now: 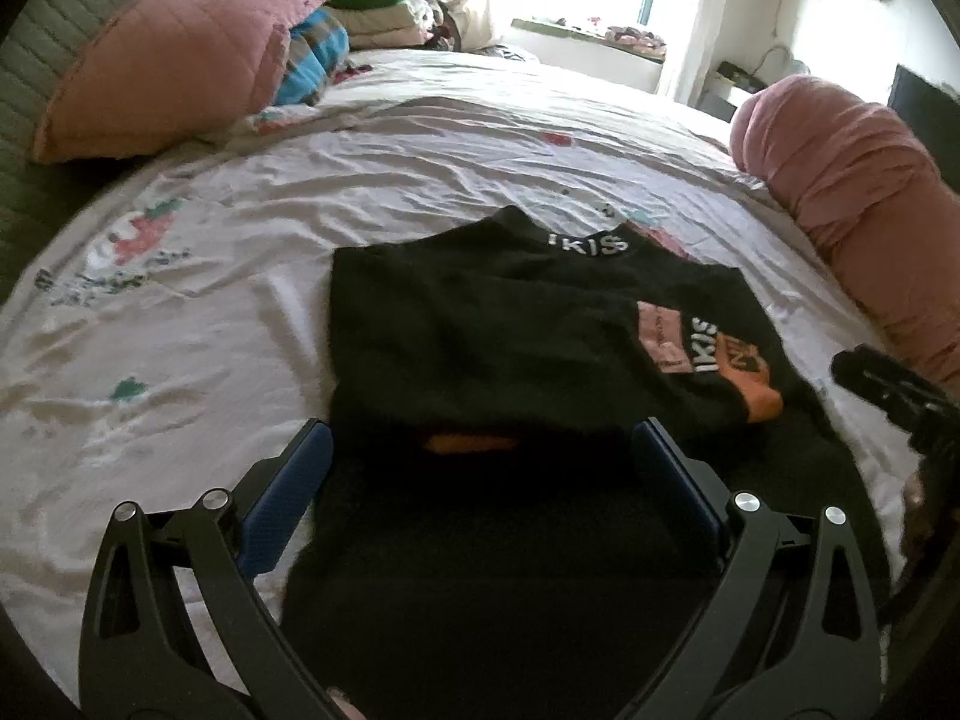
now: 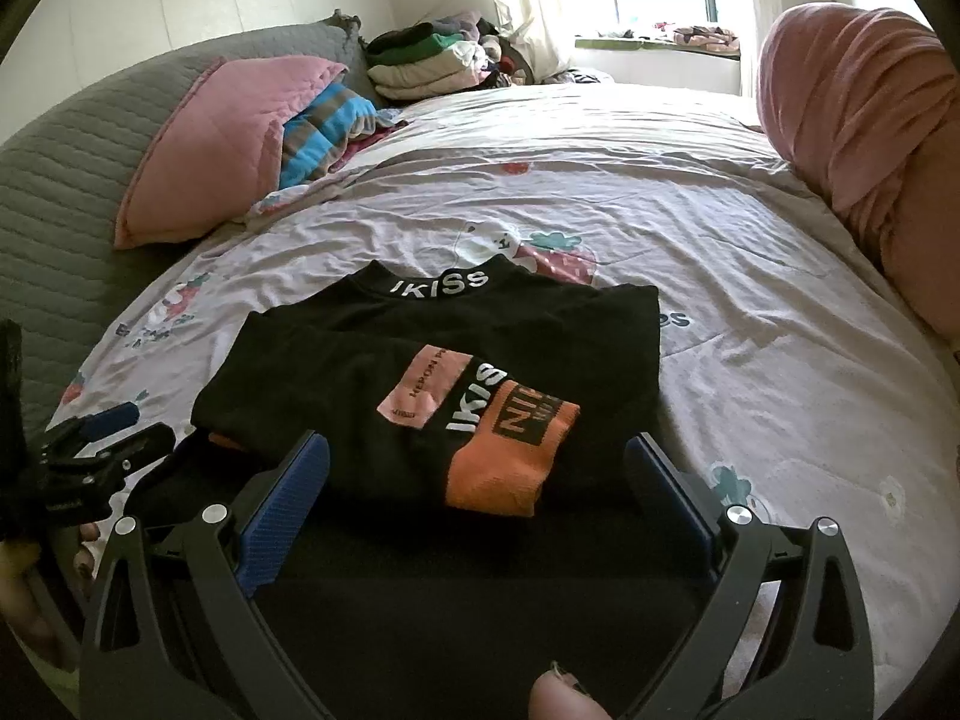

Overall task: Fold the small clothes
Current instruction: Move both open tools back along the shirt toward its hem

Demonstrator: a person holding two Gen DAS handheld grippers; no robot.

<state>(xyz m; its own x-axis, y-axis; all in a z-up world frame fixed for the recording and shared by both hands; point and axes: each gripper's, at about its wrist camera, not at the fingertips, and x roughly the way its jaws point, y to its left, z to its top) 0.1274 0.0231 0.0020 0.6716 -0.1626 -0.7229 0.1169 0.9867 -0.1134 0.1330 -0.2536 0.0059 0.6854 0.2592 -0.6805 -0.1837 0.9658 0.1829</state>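
Note:
A small black top (image 1: 480, 324) (image 2: 456, 348) lies on the bed, collar away from me, white "IKISS" lettering on the collar. One sleeve with a pink patch and an orange cuff (image 2: 510, 450) (image 1: 750, 384) is folded across its front. My left gripper (image 1: 480, 450) hovers open over the top's near left hem, blue pads wide apart, nothing between them. My right gripper (image 2: 477, 468) is open too, over the near right hem just in front of the orange cuff. Each gripper shows at the edge of the other's view: the right gripper (image 1: 888, 396) and the left gripper (image 2: 102, 438).
The bed sheet (image 2: 750, 312) is pale with strawberry prints and wrinkles. A pink pillow (image 2: 222, 150) and a striped blue cloth (image 2: 324, 132) lie at the left. A pile of folded clothes (image 2: 432, 60) sits at the back. A pink rolled blanket (image 2: 870, 138) lines the right edge.

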